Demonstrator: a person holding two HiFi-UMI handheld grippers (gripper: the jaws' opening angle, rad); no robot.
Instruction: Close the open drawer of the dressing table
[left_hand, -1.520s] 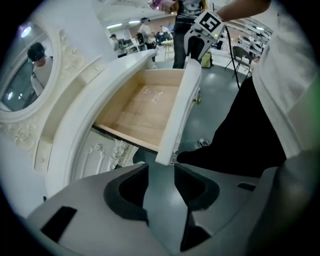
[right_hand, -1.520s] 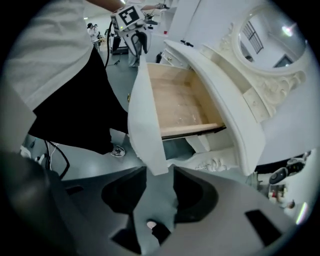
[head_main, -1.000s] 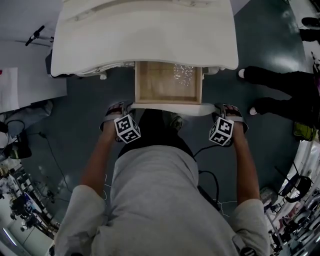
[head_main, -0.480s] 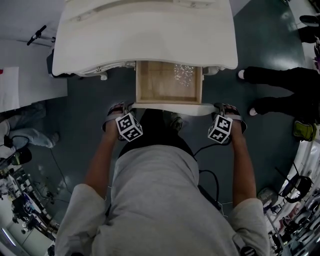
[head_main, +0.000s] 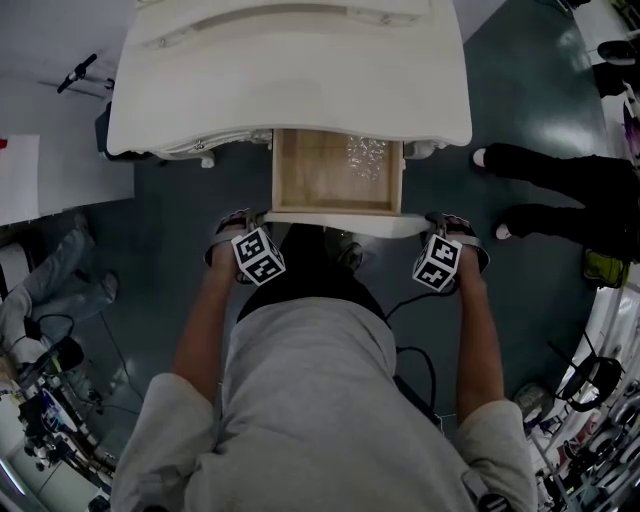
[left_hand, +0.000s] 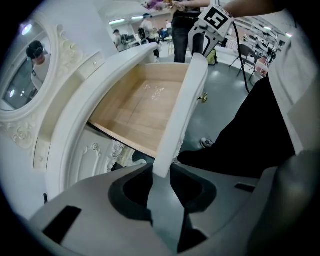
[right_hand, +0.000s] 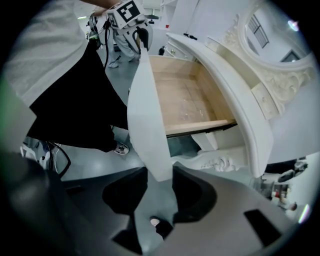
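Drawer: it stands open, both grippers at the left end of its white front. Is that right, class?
No. Head view: the drawer stands open, left gripper at the left end of its white front, right gripper at the right end.

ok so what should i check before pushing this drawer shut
1. left tongs clamped on one end of the drawer front: ok
2. right tongs clamped on its other end: ok
3. drawer square with the dressing table opening: ok
4. small clear clutter lies low inside, below the walls: ok
5. nothing blocking behind the drawer: cannot tell
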